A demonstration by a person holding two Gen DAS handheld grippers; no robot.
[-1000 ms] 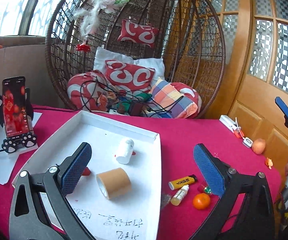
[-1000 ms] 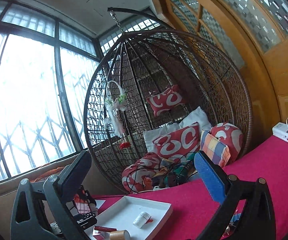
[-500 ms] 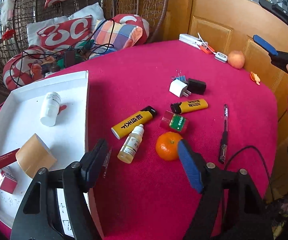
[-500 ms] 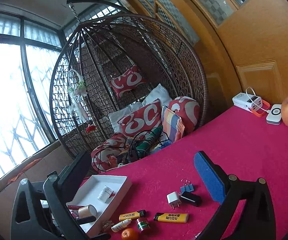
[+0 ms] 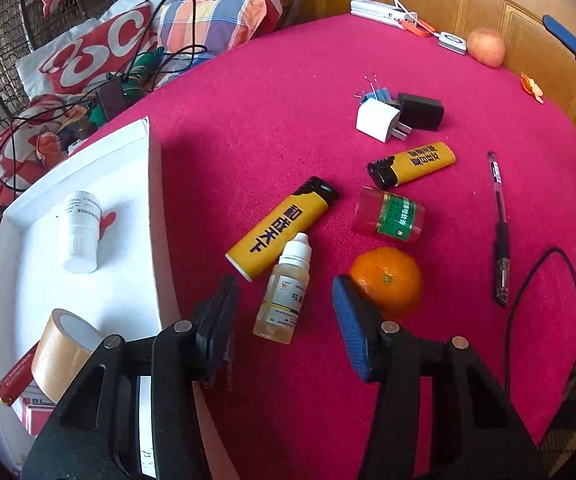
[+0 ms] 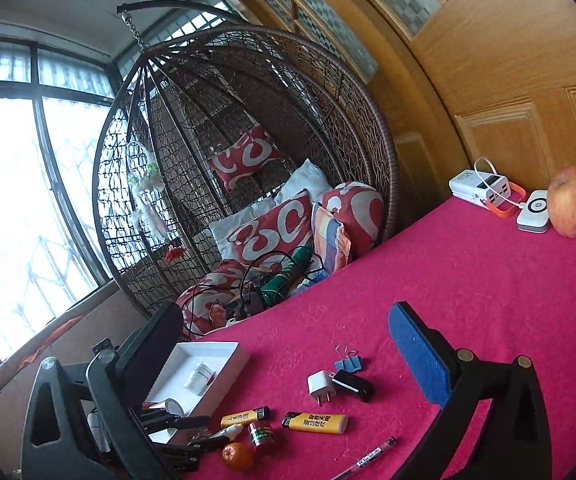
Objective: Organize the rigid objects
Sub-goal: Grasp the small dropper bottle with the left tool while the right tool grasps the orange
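- The left gripper (image 5: 284, 316) is closing, its jaws on either side of the small dropper bottle (image 5: 284, 292), pads not yet pressing it; the orange (image 5: 385, 280) sits just outside its blue pad.
- The right gripper (image 6: 288, 356) is wide open and holds nothing, with bare red tablecloth (image 6: 467, 280) beneath.
- Only the left view shows the white tray (image 5: 128, 280) floor, just left of the jaws, with tape roll (image 5: 64, 354) and white bottle (image 5: 78, 232).
- Only the right view shows the hanging chair (image 6: 248, 140) beyond the table edge.
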